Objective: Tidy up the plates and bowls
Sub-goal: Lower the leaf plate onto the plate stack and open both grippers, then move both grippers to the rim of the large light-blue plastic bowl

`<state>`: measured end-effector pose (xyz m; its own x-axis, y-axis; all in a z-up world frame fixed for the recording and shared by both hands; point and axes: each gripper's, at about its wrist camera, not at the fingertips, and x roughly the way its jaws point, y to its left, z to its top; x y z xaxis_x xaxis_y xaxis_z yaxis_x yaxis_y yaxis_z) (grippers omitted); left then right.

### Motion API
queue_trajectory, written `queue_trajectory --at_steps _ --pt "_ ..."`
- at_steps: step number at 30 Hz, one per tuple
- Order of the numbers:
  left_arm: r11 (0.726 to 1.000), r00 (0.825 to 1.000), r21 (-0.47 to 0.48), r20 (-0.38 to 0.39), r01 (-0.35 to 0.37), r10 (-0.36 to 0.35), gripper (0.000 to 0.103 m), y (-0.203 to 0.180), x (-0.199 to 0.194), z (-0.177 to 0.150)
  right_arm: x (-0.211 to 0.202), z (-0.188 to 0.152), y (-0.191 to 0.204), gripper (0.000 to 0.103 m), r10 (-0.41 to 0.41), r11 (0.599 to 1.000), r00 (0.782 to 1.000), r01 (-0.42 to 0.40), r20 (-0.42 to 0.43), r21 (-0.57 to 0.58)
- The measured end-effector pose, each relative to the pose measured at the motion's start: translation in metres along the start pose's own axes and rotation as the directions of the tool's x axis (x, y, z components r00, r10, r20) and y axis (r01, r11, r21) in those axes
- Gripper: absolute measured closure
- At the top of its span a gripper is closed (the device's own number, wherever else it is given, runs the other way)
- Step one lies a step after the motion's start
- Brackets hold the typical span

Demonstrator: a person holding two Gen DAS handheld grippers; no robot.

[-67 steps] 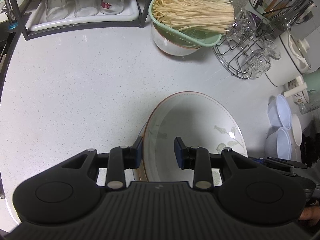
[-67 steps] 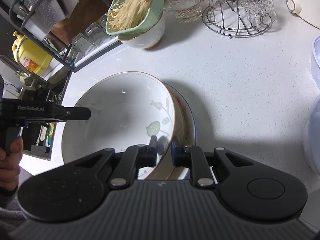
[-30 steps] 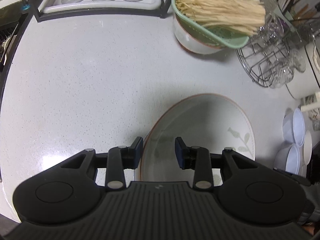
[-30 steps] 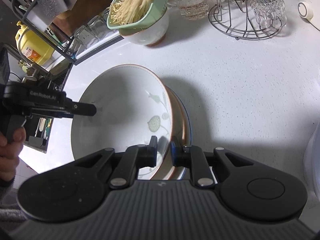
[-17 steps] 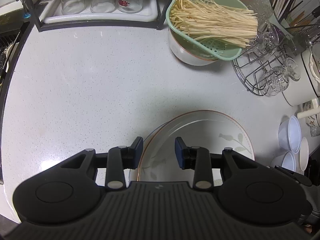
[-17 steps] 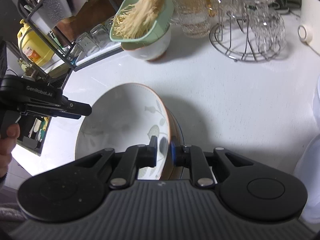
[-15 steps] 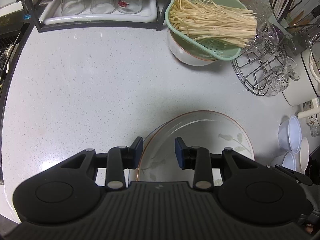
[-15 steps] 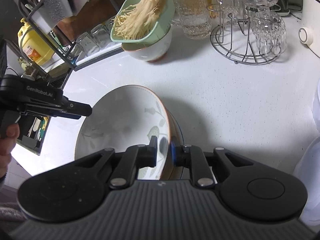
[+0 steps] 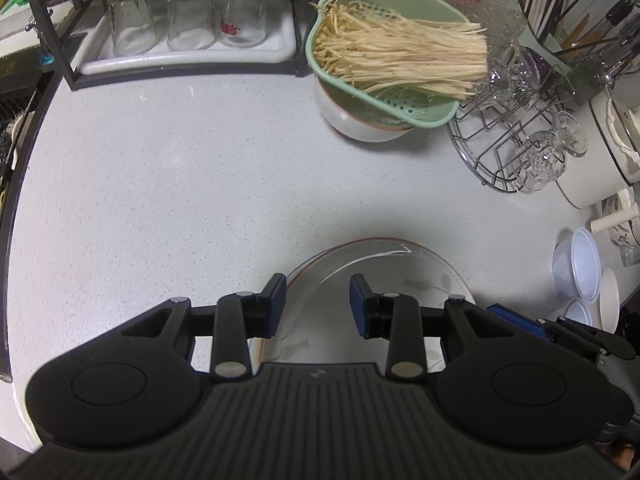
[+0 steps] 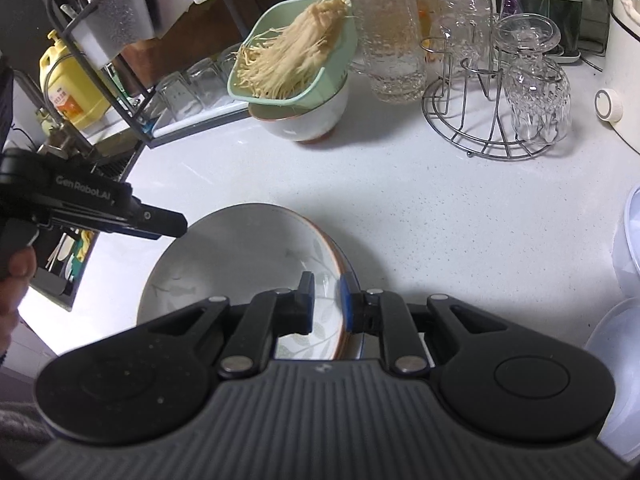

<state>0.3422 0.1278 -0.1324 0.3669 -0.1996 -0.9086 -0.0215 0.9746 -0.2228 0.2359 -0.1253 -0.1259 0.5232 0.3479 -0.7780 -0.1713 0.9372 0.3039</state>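
Note:
A white bowl with a leaf pattern and a brown rim (image 9: 380, 272) (image 10: 224, 264) sits nested on a blue-rimmed plate (image 10: 354, 280). My left gripper (image 9: 316, 304) straddles the stack's left rim, one pad outside and one inside the bowl, and holds it. On the opposite rim my right gripper (image 10: 326, 304) is shut, pinching bowl and plate together. The left gripper's finger (image 10: 160, 226) shows over the bowl's far edge in the right wrist view. The frames do not show whether the stack touches the white counter (image 9: 180, 184).
At the back, a green colander of enoki mushrooms (image 9: 384, 64) rests on a white bowl. A tray of upturned glasses (image 9: 188, 52) sits under a black rack. A wire glass rack (image 9: 520, 148) and white plastic cups (image 9: 576, 268) stand on the right. A hand (image 10: 16, 272) holds the left gripper.
Both grippers keep the same hold on the stack. Both views have tipped upward, so the stack sits lower in frame and more of the counter's back shows.

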Motion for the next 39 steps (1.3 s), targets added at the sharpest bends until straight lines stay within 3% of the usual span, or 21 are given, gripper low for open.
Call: queue_trajectory --at_steps 8,15,21,32,39 --pt "0.998 0.995 0.062 0.100 0.016 -0.022 0.064 -0.017 -0.029 0.003 -0.021 0.007 0.000 0.087 -0.042 0.999 0.996 0.041 0.082 0.014" --pt "0.992 0.980 0.115 0.185 0.048 -0.069 0.064 -0.045 -0.061 0.000 -0.054 0.019 -0.007 0.087 -0.056 0.998 0.984 0.048 0.172 0.051" --pt "0.988 0.967 0.154 0.246 0.029 -0.067 0.064 -0.069 -0.076 -0.009 -0.072 0.024 -0.014 0.087 -0.083 0.996 0.973 0.079 0.217 0.030" --pt "0.989 0.966 0.147 0.252 0.026 -0.063 0.064 -0.113 -0.065 -0.028 -0.093 0.009 -0.043 0.087 -0.122 0.991 0.966 0.130 0.227 -0.021" --pt "0.988 0.971 0.154 0.229 0.029 -0.064 0.064 -0.142 -0.055 -0.035 -0.107 -0.006 -0.075 0.087 -0.151 0.988 0.965 0.151 0.216 0.019"
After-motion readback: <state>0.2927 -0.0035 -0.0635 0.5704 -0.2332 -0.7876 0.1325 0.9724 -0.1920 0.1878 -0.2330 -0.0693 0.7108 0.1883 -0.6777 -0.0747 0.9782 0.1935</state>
